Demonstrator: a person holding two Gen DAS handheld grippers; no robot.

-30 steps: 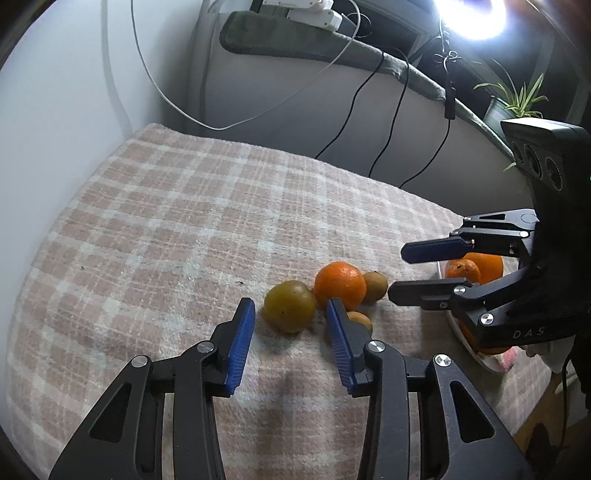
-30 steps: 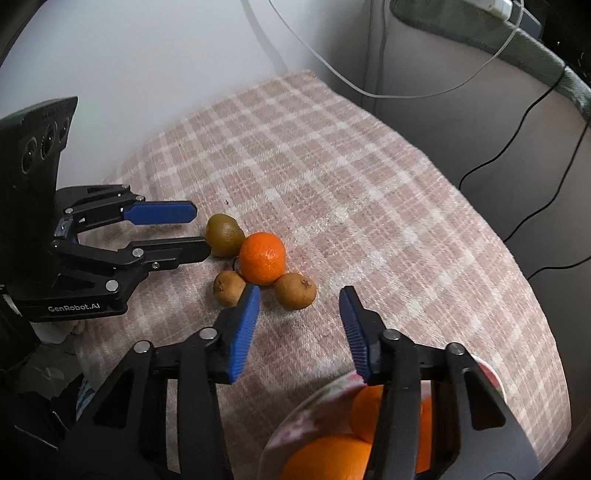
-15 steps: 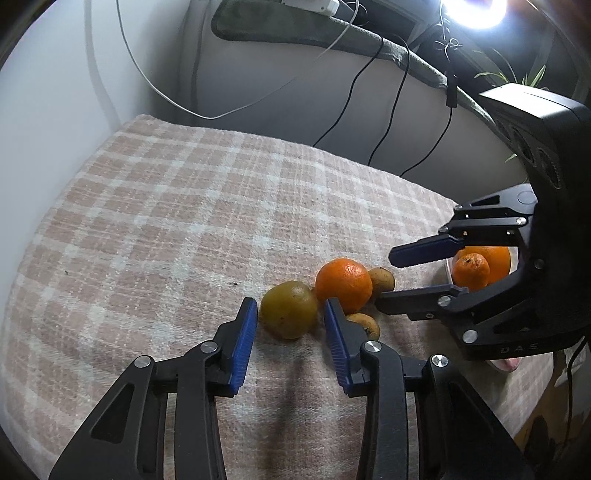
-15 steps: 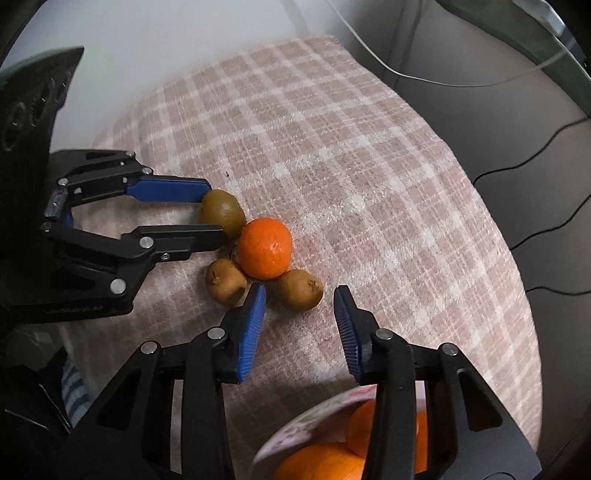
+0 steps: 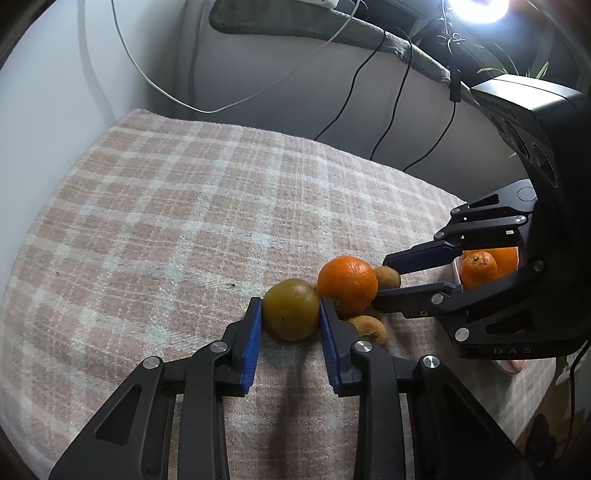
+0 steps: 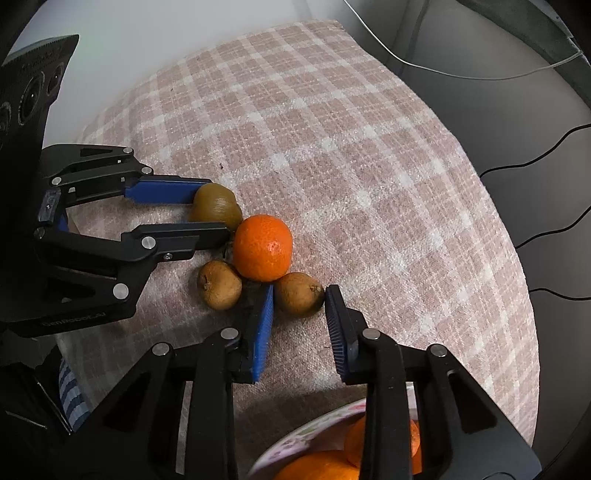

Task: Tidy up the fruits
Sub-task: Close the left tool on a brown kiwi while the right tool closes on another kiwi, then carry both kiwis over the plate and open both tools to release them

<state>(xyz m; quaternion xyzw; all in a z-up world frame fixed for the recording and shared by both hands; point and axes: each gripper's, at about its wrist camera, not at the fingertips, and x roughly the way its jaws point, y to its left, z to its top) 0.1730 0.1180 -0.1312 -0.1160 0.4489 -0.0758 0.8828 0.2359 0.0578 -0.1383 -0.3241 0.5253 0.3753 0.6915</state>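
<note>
A green-brown kiwi (image 5: 291,309) lies on the checked cloth (image 5: 184,206) between the pads of my left gripper (image 5: 291,314), which touch or nearly touch both its sides; it also shows in the right wrist view (image 6: 216,206). An orange (image 5: 348,284) sits against it, also in the right wrist view (image 6: 263,247). My right gripper (image 6: 299,299) is open around a brown kiwi (image 6: 299,294) with a small gap on each side. Another brown kiwi (image 6: 219,284) lies to its left.
A flowered plate (image 6: 314,435) holding oranges (image 6: 384,439) sits just under my right gripper; the oranges also show in the left wrist view (image 5: 480,267). Cables (image 5: 391,107) hang over the grey sofa back behind the cloth. A bright lamp (image 5: 476,7) shines at the top right.
Both grippers have moved forward to the fruit pile. My left pads have narrowed around the green-brown kiwi. My right fingers have come around the brown kiwi.
</note>
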